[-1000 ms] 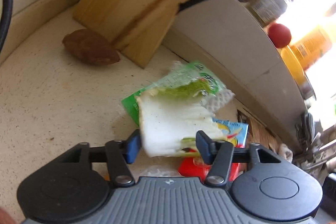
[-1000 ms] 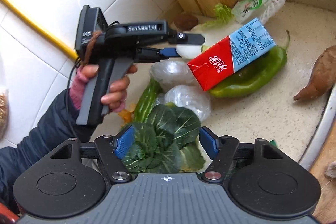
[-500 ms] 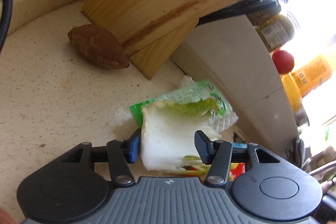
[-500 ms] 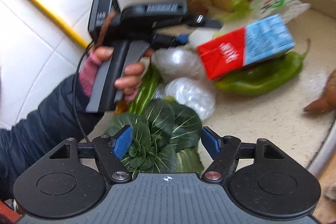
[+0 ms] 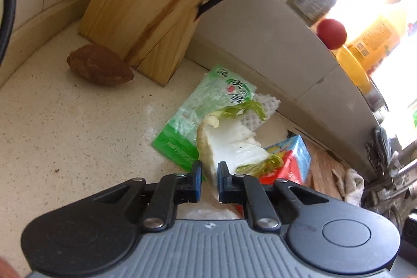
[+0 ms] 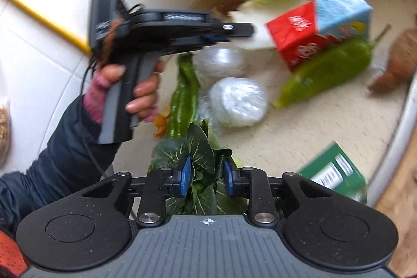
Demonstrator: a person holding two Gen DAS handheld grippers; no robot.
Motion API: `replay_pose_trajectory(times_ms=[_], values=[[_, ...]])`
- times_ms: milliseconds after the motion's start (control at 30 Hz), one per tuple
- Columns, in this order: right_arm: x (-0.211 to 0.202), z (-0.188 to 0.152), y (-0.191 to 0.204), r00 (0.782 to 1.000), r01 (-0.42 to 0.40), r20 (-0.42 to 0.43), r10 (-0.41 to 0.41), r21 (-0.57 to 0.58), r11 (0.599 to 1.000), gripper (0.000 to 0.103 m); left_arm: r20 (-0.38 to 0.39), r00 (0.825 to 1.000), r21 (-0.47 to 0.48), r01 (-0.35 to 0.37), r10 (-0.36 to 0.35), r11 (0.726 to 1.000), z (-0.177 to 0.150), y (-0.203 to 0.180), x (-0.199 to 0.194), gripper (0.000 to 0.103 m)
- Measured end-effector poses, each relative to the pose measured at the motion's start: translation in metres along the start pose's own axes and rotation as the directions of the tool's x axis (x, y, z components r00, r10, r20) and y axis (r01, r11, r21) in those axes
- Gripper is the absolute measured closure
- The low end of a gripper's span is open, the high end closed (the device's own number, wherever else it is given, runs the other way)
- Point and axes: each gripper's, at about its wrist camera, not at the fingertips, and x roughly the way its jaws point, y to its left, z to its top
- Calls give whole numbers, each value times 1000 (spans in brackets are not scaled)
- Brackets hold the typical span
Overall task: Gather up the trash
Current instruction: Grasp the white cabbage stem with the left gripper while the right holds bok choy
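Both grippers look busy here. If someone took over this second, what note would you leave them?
Left gripper: shut on the white cabbage piece, held above the counter.
Right gripper: closed on the dark leafy greens.
On the counter: green plastic packet, red-and-blue carton, two clear plastic wads, green box, plus peppers and sweet potatoes.
Done: two scraps gripped.
Left: no bin is in view; drop both scraps, then probably collect the packet, carton, wads and box.
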Motion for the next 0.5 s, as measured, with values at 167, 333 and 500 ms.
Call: replay_pose_trajectory(times_ms=[167, 333, 500], values=[[-16, -4, -16, 999, -14, 48, 11, 64, 998, 74, -28, 1000, 29, 12, -12, 1000, -9, -11, -2, 94], [-37, -7, -33, 995, -32, 100, 21, 114, 993, 76, -9, 1000, 1, 19, -19, 1000, -16, -17, -15, 94], [-58, -9, -51, 984, -81, 171, 48, 196, 977, 77, 14, 1000, -48, 23, -23, 999, -22, -11, -38, 94]])
